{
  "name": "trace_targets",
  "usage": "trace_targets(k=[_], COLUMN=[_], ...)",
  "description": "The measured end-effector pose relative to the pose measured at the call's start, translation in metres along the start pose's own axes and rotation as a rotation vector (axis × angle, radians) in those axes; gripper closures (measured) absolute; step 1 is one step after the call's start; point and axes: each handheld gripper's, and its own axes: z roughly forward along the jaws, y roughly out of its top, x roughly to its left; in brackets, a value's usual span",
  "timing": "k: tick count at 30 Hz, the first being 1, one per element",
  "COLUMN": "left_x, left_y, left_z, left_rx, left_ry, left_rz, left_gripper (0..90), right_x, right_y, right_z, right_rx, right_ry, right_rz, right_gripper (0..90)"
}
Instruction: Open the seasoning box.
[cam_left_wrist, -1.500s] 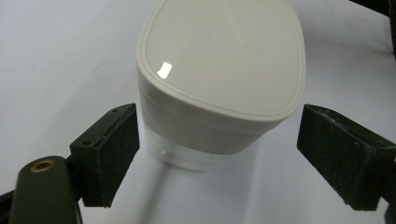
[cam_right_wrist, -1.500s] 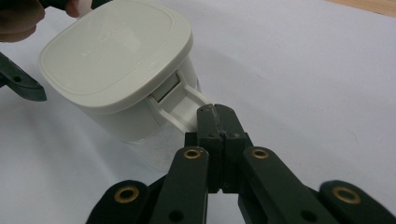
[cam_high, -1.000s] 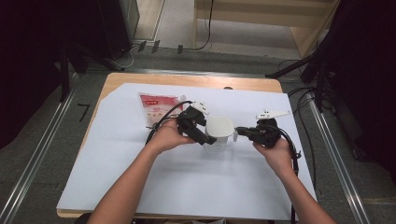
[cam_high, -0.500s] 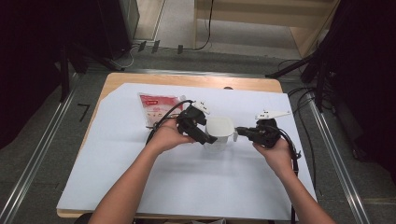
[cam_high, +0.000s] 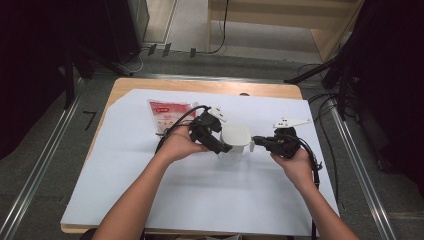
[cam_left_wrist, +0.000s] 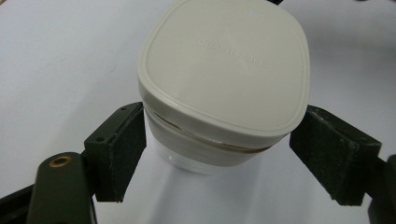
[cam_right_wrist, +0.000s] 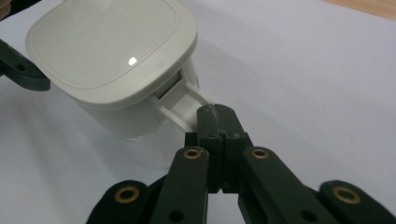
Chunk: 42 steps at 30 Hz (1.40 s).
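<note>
A white container (cam_high: 235, 136) with a rounded square lid (cam_left_wrist: 224, 70) stands on the white sheet near the table's middle. My left gripper (cam_high: 225, 148) is open around it from the left. In the left gripper view (cam_left_wrist: 224, 149) one pad (cam_left_wrist: 122, 149) rests against the container's body and the other pad (cam_left_wrist: 327, 158) stands a little off it. My right gripper (cam_high: 257, 141) comes in from the right. In the right gripper view (cam_right_wrist: 217, 116) its jaws are shut on the white latch tab (cam_right_wrist: 187, 100) that hangs from the lid's edge (cam_right_wrist: 107, 51).
A red and white packet (cam_high: 167, 114) lies flat behind my left hand. A white sheet (cam_high: 200, 200) covers most of the wooden table (cam_high: 200, 86). Cables trail from both grippers, and metal rails run along the floor on both sides.
</note>
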Motion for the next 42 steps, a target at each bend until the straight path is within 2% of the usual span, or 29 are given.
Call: trace_targets(k=[14, 16, 17, 19, 20, 21, 23, 25, 28, 32, 37, 42], left_x=[-0.001, -0.001, -0.001, -0.002, -0.002, -0.003, -0.008, -0.013, -0.019, -0.023, -0.027, -0.029], left_y=[0.002, 0.002, 0.003, 0.006, 0.009, 0.011, 0.017, 0.022, 0.029, 0.037, 0.046, 0.054], left_z=[-0.001, -0.003, -0.006, -0.015, -0.018, -0.019, -0.017, -0.015, -0.015, -0.015, -0.013, -0.013], left_rx=[0.006, -0.008, -0.030, -0.054, -0.048, -0.046, -0.010, 0.004, 0.000, 0.001, 0.012, 0.019], left_ry=[0.002, 0.004, 0.000, -0.017, -0.046, -0.046, -0.025, -0.037, -0.041, -0.057, -0.089, -0.113], left_rz=[0.001, 0.008, 0.007, 0.013, 0.015, 0.024, 0.043, 0.067, 0.092, 0.111, 0.124, 0.139], left_gripper=[20.4, 20.5, 21.1, 28.3, 37.3, 48.9, 49.5, 51.2, 55.9, 64.1, 75.5, 81.5], right_x=[0.001, 0.001, 0.001, 0.002, 0.002, 0.002, 0.005, 0.005, 0.003, 0.003, 0.003, 0.002], right_y=[-0.001, -0.001, -0.001, 0.000, 0.000, 0.000, 0.000, 0.000, -0.001, 0.000, -0.001, -0.001], right_z=[-0.001, -0.001, -0.001, 0.000, 0.000, 0.001, 0.001, 0.001, 0.001, 0.001, 0.000, 0.001], right_rx=[-0.001, -0.001, -0.002, -0.003, -0.005, -0.005, -0.005, 0.002, 0.002, -0.003, -0.002, -0.009], right_ry=[-0.009, -0.010, -0.009, -0.009, -0.006, 0.009, 0.004, -0.006, 0.009, 0.005, 0.011, 0.018], right_rz=[-0.009, -0.010, -0.010, -0.010, -0.014, -0.012, -0.024, -0.033, -0.019, -0.023, -0.007, 0.001], right_gripper=[90.0, 90.0, 90.0, 90.0, 90.0, 90.0, 90.0, 90.0, 90.0, 90.0, 90.0, 90.0])
